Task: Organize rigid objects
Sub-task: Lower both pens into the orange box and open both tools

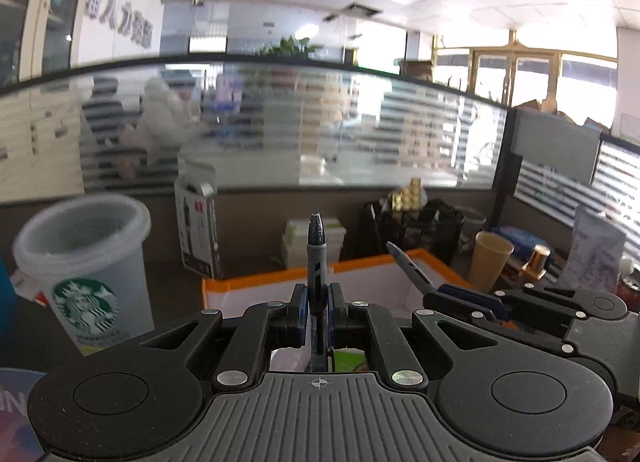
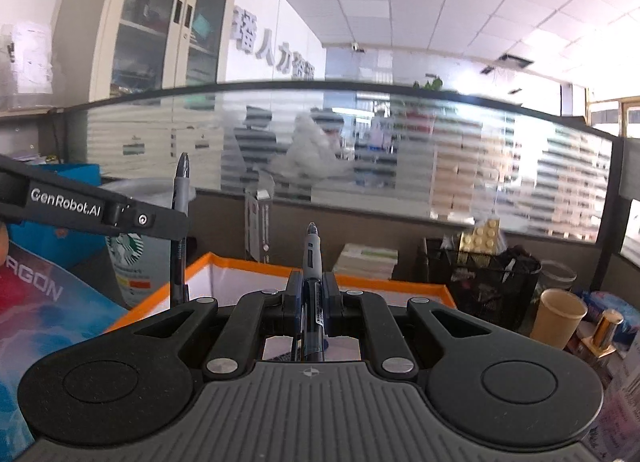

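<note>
A dark pen (image 1: 317,262) stands upright, clamped between the jaws of the left tongs (image 1: 318,312); its tip rises above the jaws and its lower barrel passes down between them. A second pen (image 2: 311,274), with a grey upper section and a blue lower barrel, is clamped the same way in the right tongs (image 2: 312,302), also near upright. In the left wrist view the right tongs appear at the right edge, their pen tilted toward the left. In the right wrist view the left tongs cross the left edge, bearing a white maker's mark, with their pen upright. Both pens are held above an orange-rimmed tray (image 1: 360,266) with a white interior, which lies on the surface just ahead of the tongs. Left of the tray stands a translucent plastic cup (image 1: 86,274) with a green logo. Behind the tray are an opened white carton (image 1: 198,234) and a stack of books (image 2: 366,260). To the right stand a black mesh basket (image 2: 496,282) and a brown paper cup (image 2: 560,316). A striped glass partition (image 1: 320,122) closes the background.
</note>
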